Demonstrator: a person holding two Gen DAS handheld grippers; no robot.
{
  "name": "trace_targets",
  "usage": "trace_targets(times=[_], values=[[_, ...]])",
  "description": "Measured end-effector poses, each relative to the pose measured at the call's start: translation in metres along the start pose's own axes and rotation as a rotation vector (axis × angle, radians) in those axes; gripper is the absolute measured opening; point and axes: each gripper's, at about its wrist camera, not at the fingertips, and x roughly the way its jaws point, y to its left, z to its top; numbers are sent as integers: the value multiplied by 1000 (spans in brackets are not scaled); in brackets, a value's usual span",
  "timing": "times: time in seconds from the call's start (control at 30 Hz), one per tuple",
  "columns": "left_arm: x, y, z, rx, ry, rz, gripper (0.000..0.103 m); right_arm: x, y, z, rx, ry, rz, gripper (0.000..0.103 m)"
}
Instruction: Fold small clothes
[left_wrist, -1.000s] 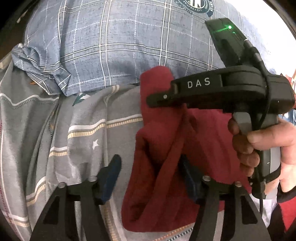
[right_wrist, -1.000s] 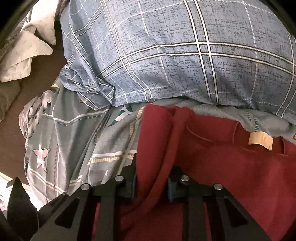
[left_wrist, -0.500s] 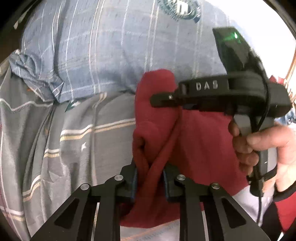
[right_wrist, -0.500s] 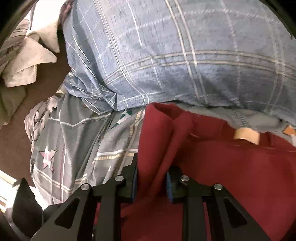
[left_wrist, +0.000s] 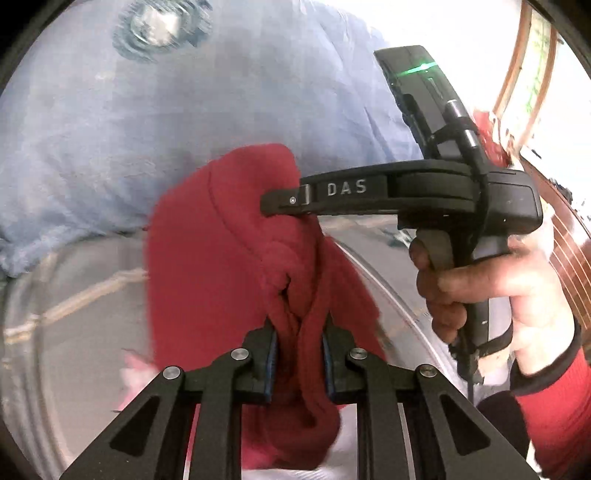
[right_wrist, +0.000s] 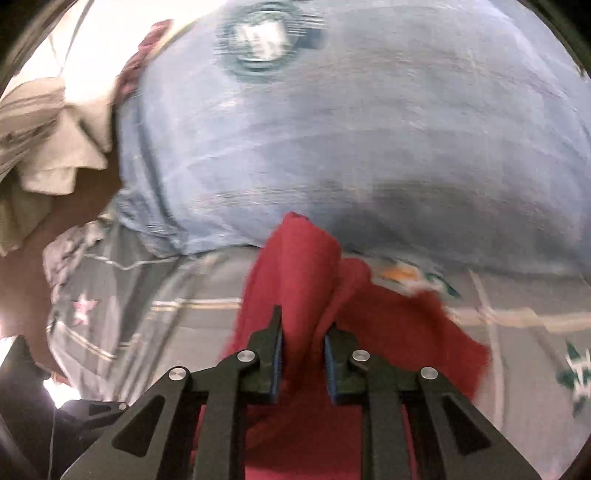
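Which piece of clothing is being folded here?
Start at the big blue checked pillow. Just below it, on the grey striped sheet, lies a red garment, pinched by both grippers. It is the only solid red cloth there.

The garment (left_wrist: 221, 266) hangs bunched between the left gripper (left_wrist: 299, 354) and the right gripper (right_wrist: 303, 354), each clamped on a fold of it. The bedsheet (right_wrist: 177, 314) lies beneath the garment. The pillow (right_wrist: 351, 147) lies behind both, on the bedsheet's far edge. Crumpled cloths (right_wrist: 48, 147) lie left of the pillow.
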Motion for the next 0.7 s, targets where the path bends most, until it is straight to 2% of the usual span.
trace_targets(times=[0.13,0.2,0.23,0.3,0.37,0.4,0.5,0.57,0.7], values=[[40,-17,-12,14,89,1,21,11,-54,-28,109,31,-82,17],[39,-20,-15,39,102,21,26,22,-74,-40,166,51,-87,17],[31,-19,-15,40,98,10,28,26,-81,-45,196,49,-64,20],[15,-17,-13,27,89,-21,43,19,-86,-50,242,27,-40,23],[-16,-15,-11,24,33,-6,56,3,-80,-49,234,1,-85,33],[-33,-12,-11,30,-1,1,58,-12,-76,-49,216,-31,-118,36],[-60,-1,-21,37,-44,25,64,-44,-61,-56,189,-93,-98,49],[-61,6,-31,47,-40,79,64,-53,-48,-62,170,-110,-70,58],[-37,15,-53,71,24,203,63,-42,-10,-72,51,-71,-26,57]])
